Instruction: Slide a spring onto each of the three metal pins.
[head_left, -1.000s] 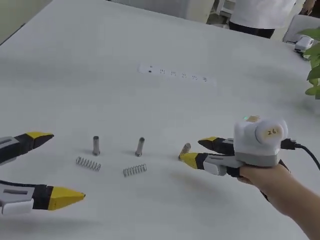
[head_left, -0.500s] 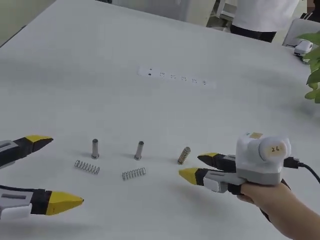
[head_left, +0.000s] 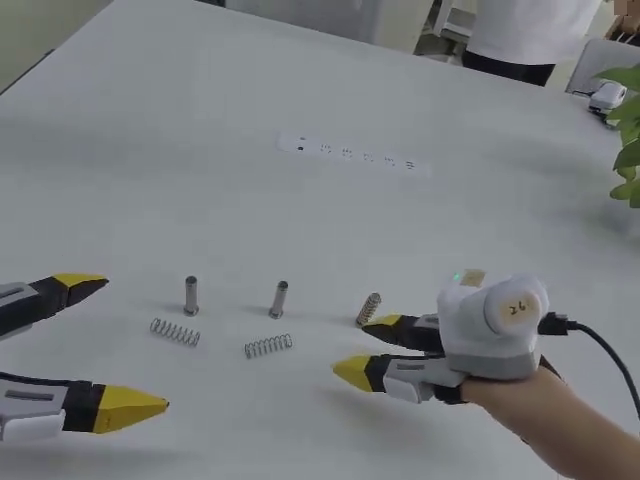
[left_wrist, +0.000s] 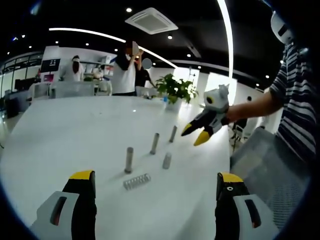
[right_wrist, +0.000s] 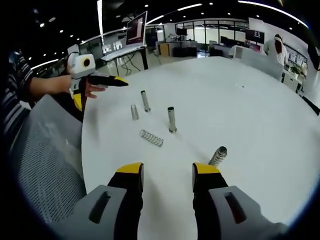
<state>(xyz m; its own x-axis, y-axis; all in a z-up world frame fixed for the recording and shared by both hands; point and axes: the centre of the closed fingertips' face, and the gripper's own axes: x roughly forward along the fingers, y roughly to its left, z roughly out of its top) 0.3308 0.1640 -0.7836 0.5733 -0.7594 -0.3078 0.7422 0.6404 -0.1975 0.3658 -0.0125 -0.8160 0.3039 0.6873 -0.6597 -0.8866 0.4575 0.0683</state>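
Two bare metal pins (head_left: 191, 295) (head_left: 279, 299) stand upright on the white table. A third pin (head_left: 369, 308) to their right wears a spring and looks slightly tilted. A loose spring (head_left: 175, 332) lies in front of the left pin, another spring (head_left: 268, 346) in front of the middle pin. My right gripper (head_left: 365, 347) is open and holds nothing, just in front of the sprung pin (right_wrist: 217, 156). My left gripper (head_left: 105, 345) is wide open and holds nothing, left of the pins; its own view has the nearest pin (left_wrist: 129, 160) and spring (left_wrist: 137, 181) ahead.
A flush power strip (head_left: 350, 152) sits in the table farther back. A green plant (head_left: 628, 120) is at the right edge. A person (head_left: 515, 30) stands beyond the far end. A grey mesh chair (right_wrist: 45, 165) is beside the table.
My right gripper has drawn back from the third pin, toward me and a little left, leaving the spring on it. The left gripper has hardly moved.
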